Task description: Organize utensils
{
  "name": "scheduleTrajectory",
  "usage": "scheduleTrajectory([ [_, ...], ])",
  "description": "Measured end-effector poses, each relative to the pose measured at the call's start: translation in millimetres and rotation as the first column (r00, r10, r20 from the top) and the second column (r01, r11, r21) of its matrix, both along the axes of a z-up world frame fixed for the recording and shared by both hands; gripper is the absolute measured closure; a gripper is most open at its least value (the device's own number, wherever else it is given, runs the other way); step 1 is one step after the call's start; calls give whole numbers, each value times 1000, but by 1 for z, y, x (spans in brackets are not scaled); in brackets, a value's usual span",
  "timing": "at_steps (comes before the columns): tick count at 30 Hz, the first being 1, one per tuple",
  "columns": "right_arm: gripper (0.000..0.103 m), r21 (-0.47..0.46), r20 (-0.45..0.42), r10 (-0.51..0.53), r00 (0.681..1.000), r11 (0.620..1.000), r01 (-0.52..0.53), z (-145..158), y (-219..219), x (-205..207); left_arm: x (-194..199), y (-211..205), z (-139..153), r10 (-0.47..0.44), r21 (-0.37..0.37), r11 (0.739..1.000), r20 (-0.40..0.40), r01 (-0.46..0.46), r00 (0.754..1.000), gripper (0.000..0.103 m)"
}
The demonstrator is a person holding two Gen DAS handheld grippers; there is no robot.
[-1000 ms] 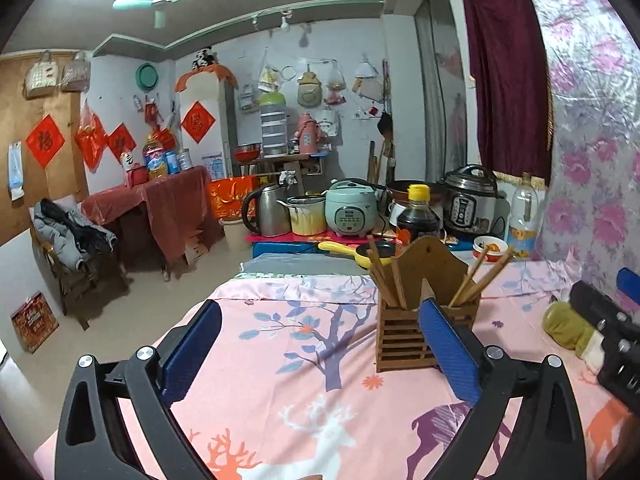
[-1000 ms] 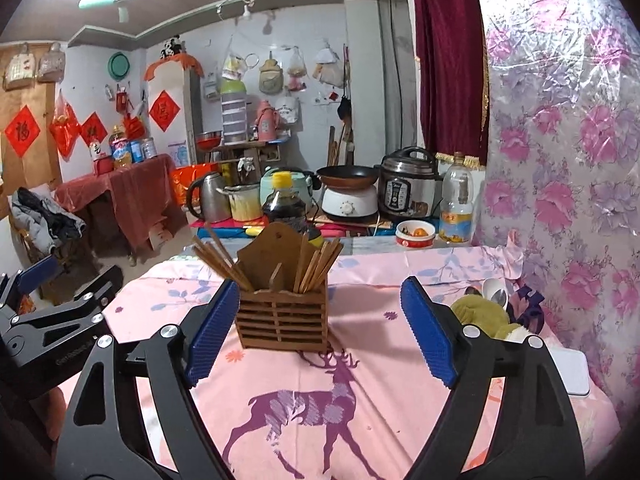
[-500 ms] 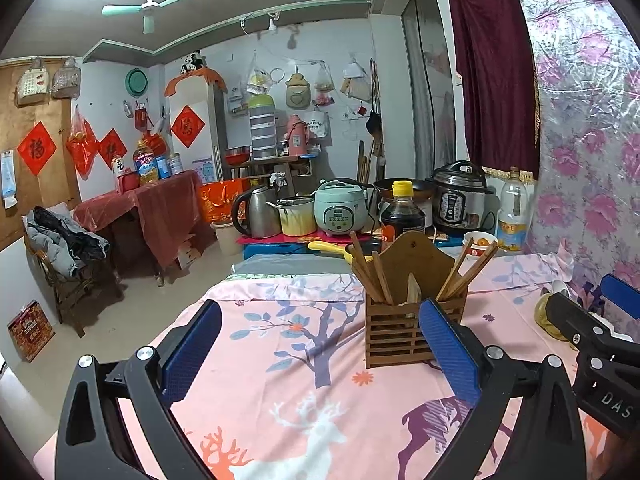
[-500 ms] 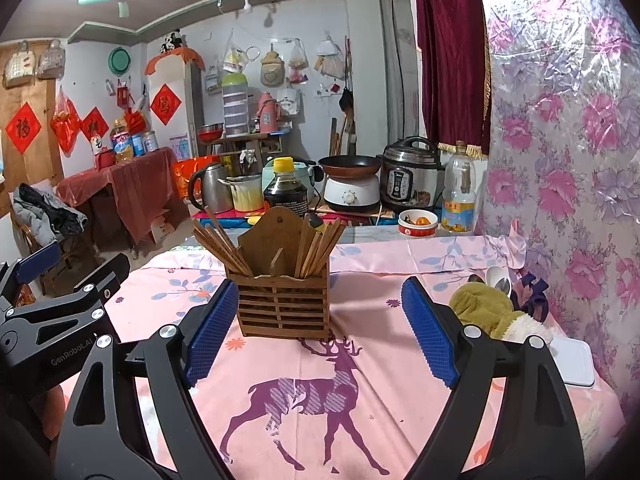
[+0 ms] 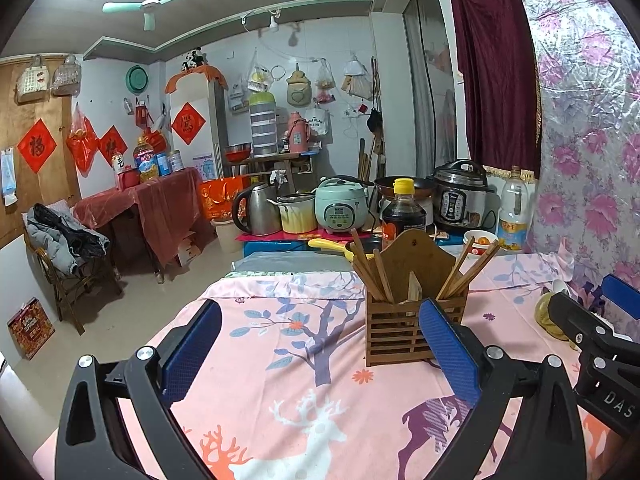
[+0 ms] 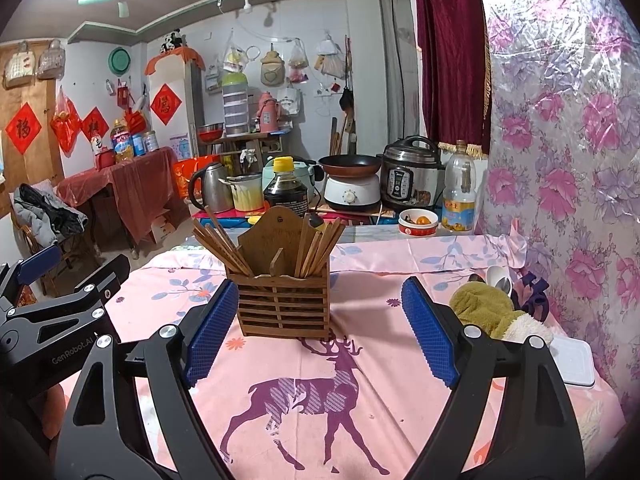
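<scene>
A wooden slatted utensil holder stands upright on the pink deer-print tablecloth. It holds wooden chopsticks in its left and right compartments. The holder also shows in the left wrist view. My right gripper is open and empty, just short of the holder. My left gripper is open and empty; the holder stands beyond its right finger. White spoons lie at the far right by a green cloth.
A white lidded box lies at the table's right edge. Past the far edge stand a soy sauce bottle, a kettle, cookers and an oil bottle. A flowered wall is at the right.
Both grippers have drawn back a little and tilted up; the holder sits lower and left of its earlier place in the left wrist view. Both grippers stay open.
</scene>
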State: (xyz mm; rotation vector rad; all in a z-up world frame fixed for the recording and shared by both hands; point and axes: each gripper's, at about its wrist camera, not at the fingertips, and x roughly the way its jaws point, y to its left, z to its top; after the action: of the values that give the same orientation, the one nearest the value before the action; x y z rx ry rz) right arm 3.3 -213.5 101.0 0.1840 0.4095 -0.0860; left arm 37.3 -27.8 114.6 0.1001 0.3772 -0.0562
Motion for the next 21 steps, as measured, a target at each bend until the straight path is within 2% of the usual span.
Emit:
scheduleTrajectory([
  [21, 22, 2, 0, 2, 1000, 1000, -2, 0, 1, 1, 0, 1, 1, -1, 1, 1000, -1, 1, 1000, 6],
])
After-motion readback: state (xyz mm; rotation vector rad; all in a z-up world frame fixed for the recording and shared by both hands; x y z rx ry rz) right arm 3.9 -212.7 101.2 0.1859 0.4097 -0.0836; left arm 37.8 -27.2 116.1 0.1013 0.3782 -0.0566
